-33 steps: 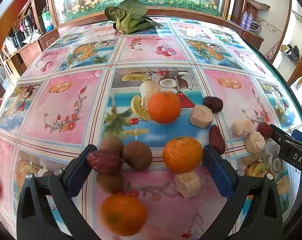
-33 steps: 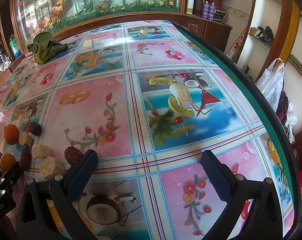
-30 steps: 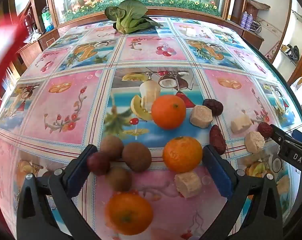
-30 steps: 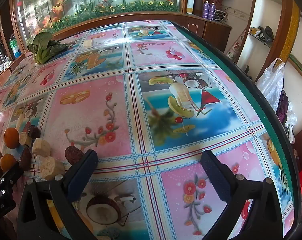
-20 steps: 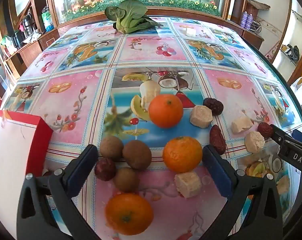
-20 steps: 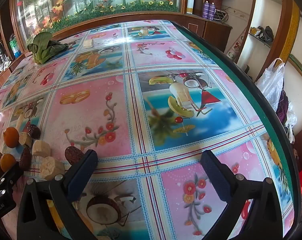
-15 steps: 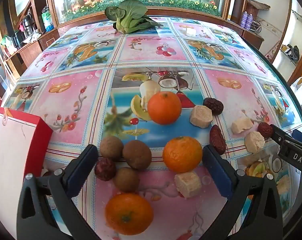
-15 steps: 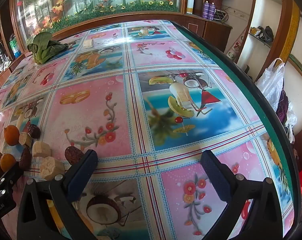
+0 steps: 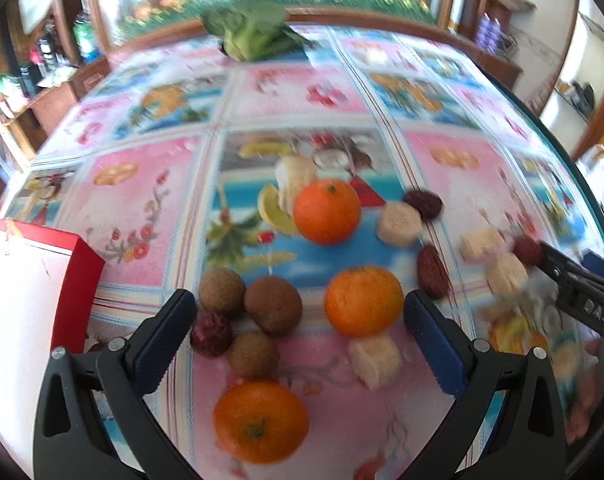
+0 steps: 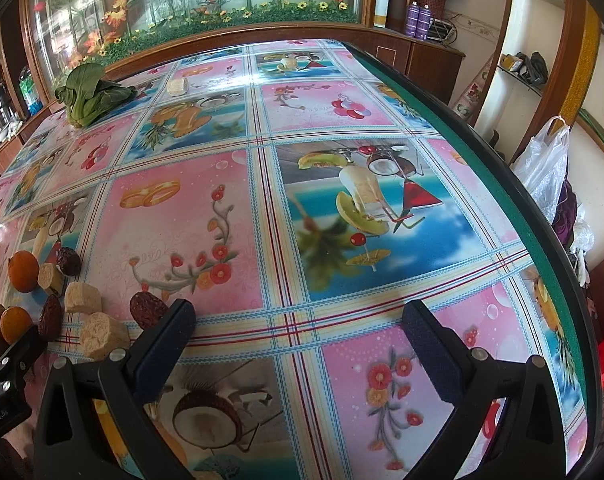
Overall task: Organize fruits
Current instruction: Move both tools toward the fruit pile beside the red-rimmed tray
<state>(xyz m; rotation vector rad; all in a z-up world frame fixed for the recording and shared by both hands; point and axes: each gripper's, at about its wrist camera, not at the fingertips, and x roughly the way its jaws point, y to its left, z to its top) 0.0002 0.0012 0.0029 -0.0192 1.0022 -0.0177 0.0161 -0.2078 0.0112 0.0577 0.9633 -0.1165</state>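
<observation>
1. Left gripper (image 9: 296, 314) is hovering with jaws spread wide, gripping nothing; the fruit cluster is sitting between and ahead of them.
2. Middle orange (image 9: 363, 301) is lying at 1 o'clock, against the right pad.
3. Right gripper (image 10: 298, 332) is gaping over bare tablecloth (image 10: 174, 216); fruits at its 9 o'clock, so left is nearer.

Fruits (image 9: 363, 300) cluster on the table (image 9: 142, 216) (box (image 9: 26, 300) left, perhaps touching none).

Tabletop: a glossy tabletop (image 10: 238, 216) covered in pink and blue picture squares, with a dark green rim.
Far end: a wood-framed glass panel (image 10: 206, 0) with flowers and bamboo stems behind it, brightly lit.
Right side: white walls, wooden shelves (image 10: 525, 76), a white plastic bag (image 10: 545, 164) hanging.
Cabinet: two purple cans (image 10: 418, 20) on top.
</observation>
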